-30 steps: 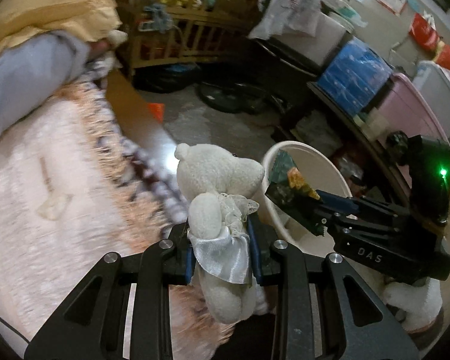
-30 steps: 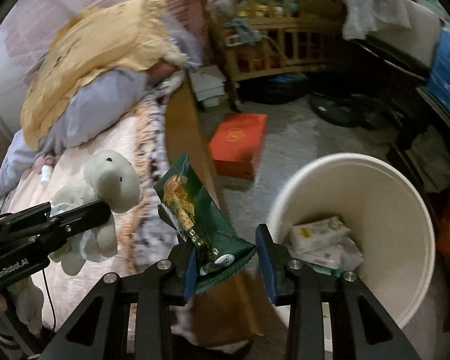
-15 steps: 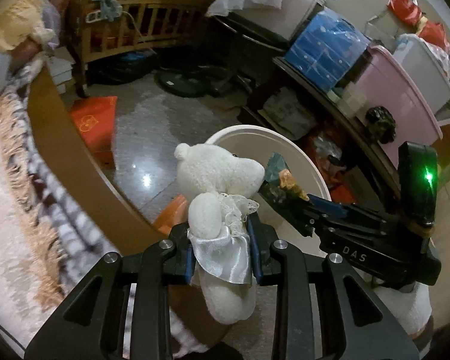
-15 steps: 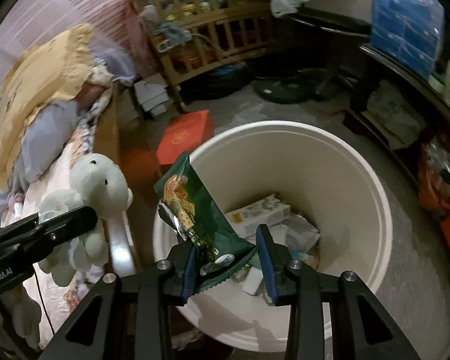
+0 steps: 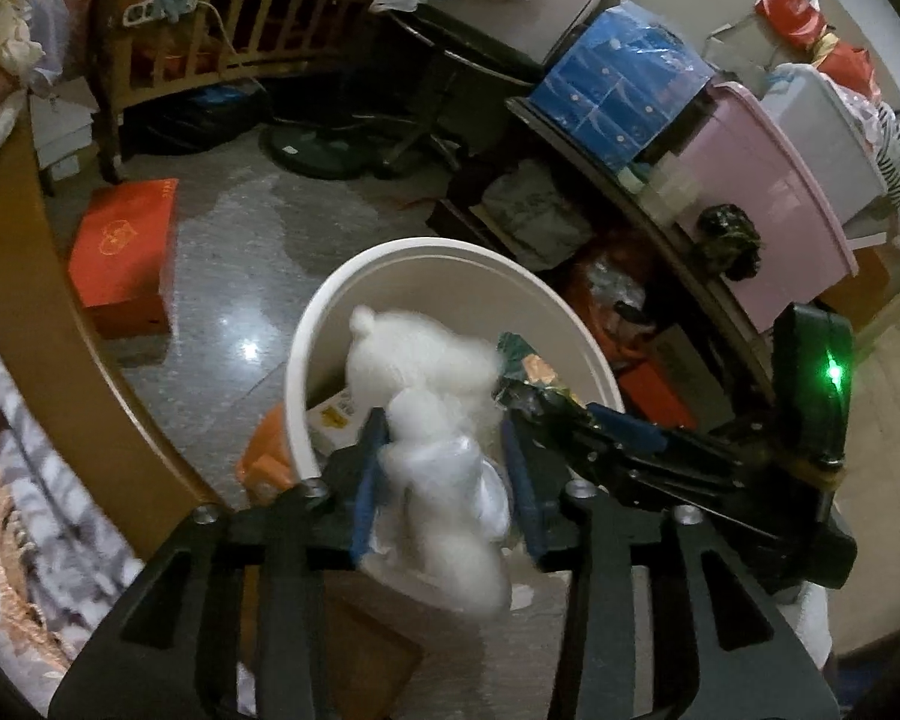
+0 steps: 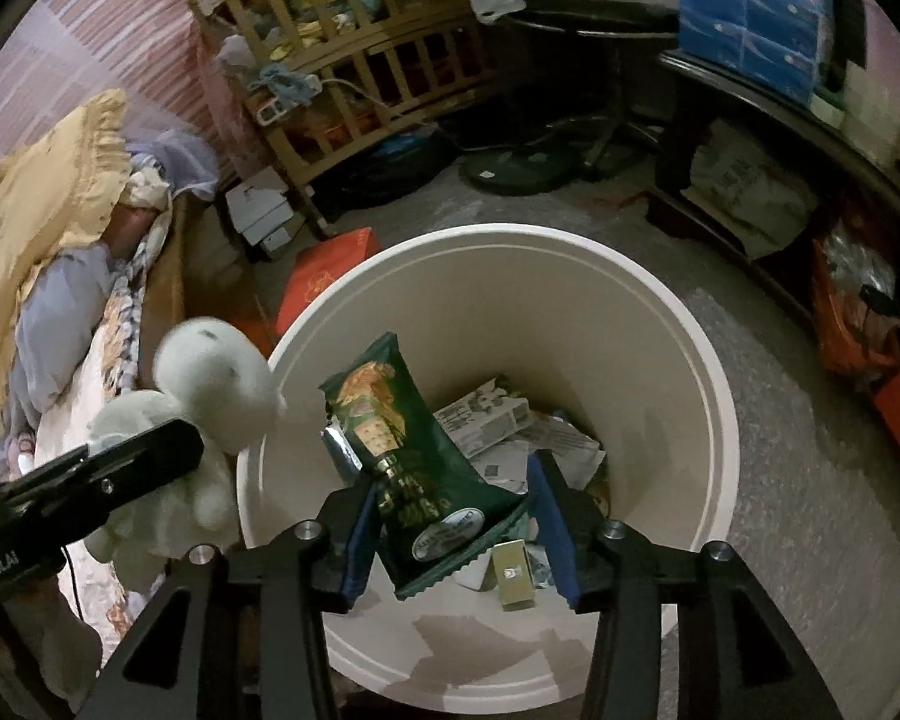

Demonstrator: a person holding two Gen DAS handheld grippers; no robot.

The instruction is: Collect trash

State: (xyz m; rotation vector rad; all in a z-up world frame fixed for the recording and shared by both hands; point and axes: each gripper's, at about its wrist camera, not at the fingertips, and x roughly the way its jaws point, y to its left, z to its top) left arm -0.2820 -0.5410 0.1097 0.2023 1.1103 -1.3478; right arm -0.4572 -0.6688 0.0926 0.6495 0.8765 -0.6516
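Note:
A white round trash bin [image 6: 708,396] stands on the floor with paper and boxes inside; it also shows in the left wrist view [image 5: 444,252]. My right gripper [image 6: 450,516] is over the bin with its jaws spread, and a green snack bag [image 6: 414,450] rests against the left pad, clear of the right pad. My left gripper [image 5: 444,480] has widened jaws around a blurred white teddy bear [image 5: 432,408] at the bin's near rim. The bear also shows in the right wrist view [image 6: 210,396].
A bed with a patterned blanket [image 5: 12,420] and a yellow pillow [image 6: 48,180] lies at the left. A red box [image 5: 126,252] lies on the floor. A wooden crib [image 6: 366,60] stands behind. A shelf with blue [image 5: 624,84] and pink [image 5: 768,198] boxes runs along the right.
Both grippers moved from the bed to over the bin. Both sets of jaws have widened. The bear is blurred and slipping, and the snack bag sits loose between the right pads.

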